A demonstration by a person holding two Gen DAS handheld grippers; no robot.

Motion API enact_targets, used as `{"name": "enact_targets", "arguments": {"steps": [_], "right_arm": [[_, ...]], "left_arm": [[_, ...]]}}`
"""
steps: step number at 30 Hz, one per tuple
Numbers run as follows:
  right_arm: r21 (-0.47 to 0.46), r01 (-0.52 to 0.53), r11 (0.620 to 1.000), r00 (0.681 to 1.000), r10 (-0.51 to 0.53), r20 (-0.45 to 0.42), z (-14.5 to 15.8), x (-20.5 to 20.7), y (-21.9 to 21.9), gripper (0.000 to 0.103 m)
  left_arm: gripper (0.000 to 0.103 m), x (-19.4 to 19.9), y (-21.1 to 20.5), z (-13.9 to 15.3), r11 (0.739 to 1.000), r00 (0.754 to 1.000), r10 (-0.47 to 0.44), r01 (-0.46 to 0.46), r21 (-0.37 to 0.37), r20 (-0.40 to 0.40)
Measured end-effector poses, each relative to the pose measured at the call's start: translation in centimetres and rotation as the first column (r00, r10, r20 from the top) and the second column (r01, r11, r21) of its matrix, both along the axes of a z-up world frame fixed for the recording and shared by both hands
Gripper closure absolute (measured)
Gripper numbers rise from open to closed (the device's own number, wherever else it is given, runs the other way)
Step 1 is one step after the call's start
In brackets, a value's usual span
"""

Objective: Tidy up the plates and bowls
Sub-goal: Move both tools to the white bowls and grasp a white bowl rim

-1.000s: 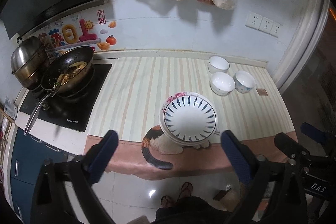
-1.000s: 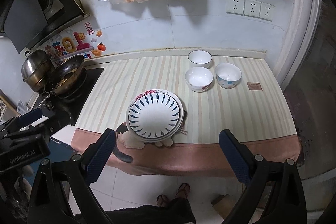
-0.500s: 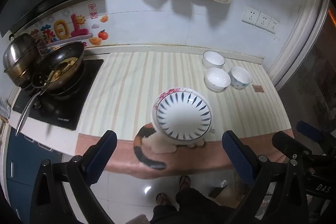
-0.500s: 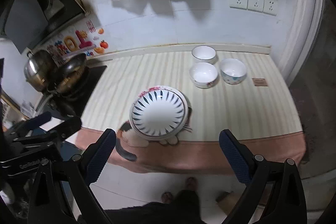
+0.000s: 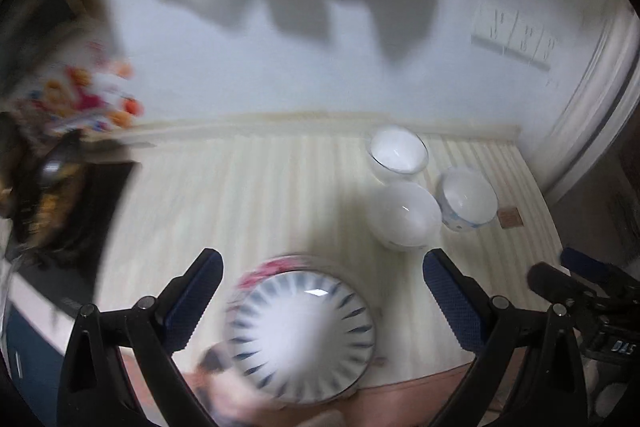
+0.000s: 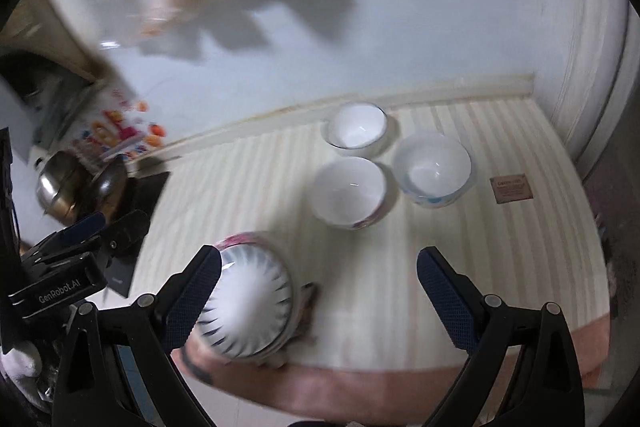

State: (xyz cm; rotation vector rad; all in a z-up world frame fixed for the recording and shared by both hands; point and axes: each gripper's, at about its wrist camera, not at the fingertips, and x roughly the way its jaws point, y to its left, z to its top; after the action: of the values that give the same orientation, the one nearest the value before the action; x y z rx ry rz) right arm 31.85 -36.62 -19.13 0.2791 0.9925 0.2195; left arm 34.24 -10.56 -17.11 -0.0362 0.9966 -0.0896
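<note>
Both grippers hover above the striped counter [image 6: 248,195], tilted down, jaws spread wide and empty. The left gripper [image 5: 320,291] frames the blurred plate stack [image 5: 300,331] at the near edge; from the right gripper [image 6: 318,283], three bowls [image 6: 348,193] cluster at twelve o'clock.

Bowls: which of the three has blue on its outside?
The rightmost bowl, nearest the brown tag: blue marks on its lower wall. The back bowl looks plain; the front bowl shows pinkish marks.
</note>
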Motion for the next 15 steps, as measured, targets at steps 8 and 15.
{"name": "enact_targets", "arguments": {"steps": [8, 15], "right_arm": [[0.106, 0.012, 0.994, 0.96, 0.018, -0.279, -12.1, 13.0, -3.9, 0.033], [0.112, -0.045, 0.993, 0.921, 0.085, -0.38, -18.8, 17.4, -1.9, 0.057]], "left_arm": [[0.019, 13.4, -3.6, -10.1, 0.996, 0.965, -0.03, 0.007, -0.092, -0.26], [0.061, 17.8, -5.0, -16.6, 0.989, 0.901, -0.087, 0.026, -0.147, -0.426]]}}
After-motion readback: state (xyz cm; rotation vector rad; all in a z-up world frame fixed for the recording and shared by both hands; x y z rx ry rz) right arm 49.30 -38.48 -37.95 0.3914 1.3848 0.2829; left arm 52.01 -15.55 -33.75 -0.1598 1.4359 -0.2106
